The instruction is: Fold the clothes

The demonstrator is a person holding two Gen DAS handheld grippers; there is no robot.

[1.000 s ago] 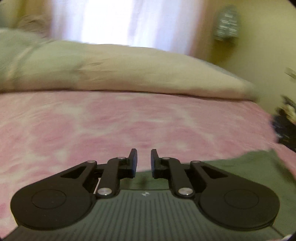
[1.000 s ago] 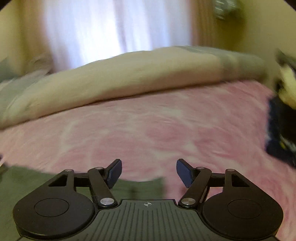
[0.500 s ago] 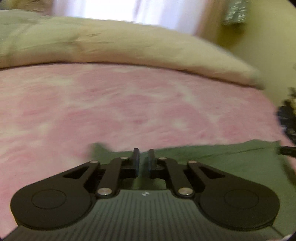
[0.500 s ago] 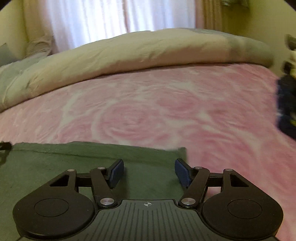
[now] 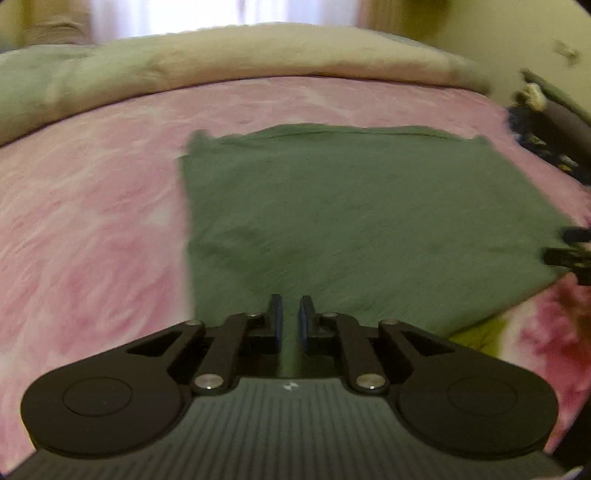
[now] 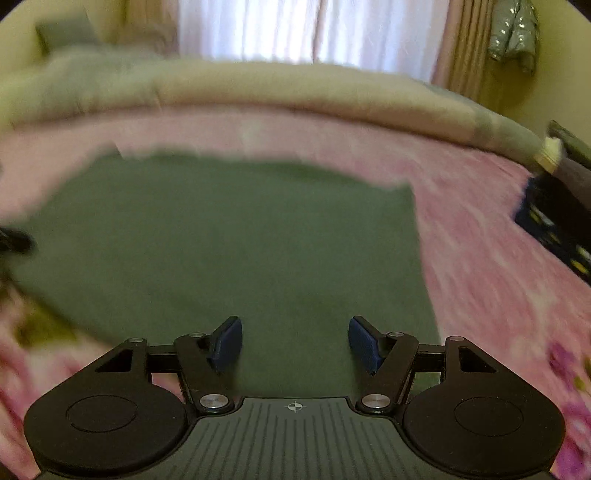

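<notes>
1. Bed (image 5: 92,229): covered by a pink rose-patterned blanket; a beige and grey-green duvet (image 5: 258,55) is bunched along its far side, below a bright curtained window (image 6: 280,29).
2. Green garment (image 5: 362,221): lies spread flat on the pink blanket, roughly rectangular, far edge slightly uneven. In the left wrist view it fills the centre and right; in the right wrist view the same garment (image 6: 229,251) fills the centre and left. Both views are blurred.
3. Dark items (image 6: 554,221): sit at the right edge of the bed, well apart from the garment; too blurred to identify.
4. Right claw (image 6: 293,341): released, jaws standing wide above the garment's near part, nothing between the blue pads (image 6: 227,341). It also shows at the right edge of the left wrist view (image 5: 569,254).
5. Left claw (image 5: 290,317): jaws nearly together and opening at this moment, over the garment's near edge; a narrow gap shows, with no cloth pinched in it
</notes>
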